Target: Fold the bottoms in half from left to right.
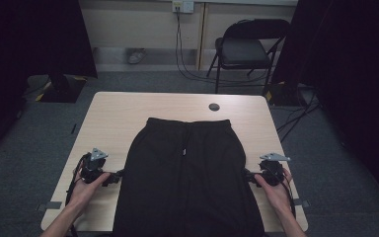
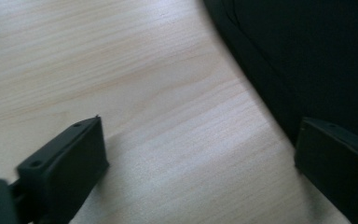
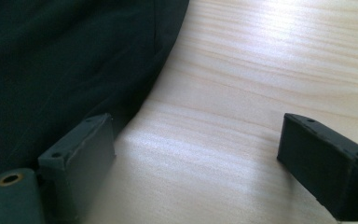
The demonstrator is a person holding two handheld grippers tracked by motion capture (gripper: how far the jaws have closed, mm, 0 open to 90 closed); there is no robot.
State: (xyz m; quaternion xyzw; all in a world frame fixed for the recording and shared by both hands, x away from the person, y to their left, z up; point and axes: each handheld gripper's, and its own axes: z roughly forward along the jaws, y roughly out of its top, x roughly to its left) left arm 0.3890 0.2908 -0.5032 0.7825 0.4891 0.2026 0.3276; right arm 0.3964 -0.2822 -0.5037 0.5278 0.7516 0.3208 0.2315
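On the desk, black trousers lie between the left gripper and right gripper, both gaping wide, holding nothing.

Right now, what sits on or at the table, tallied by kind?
Black garment laid flat on the table: 1
Grippers, left gripper and right gripper, both open at the garment's side edges: 2
Small dark round disc near the table's far edge: 1
Total: 4
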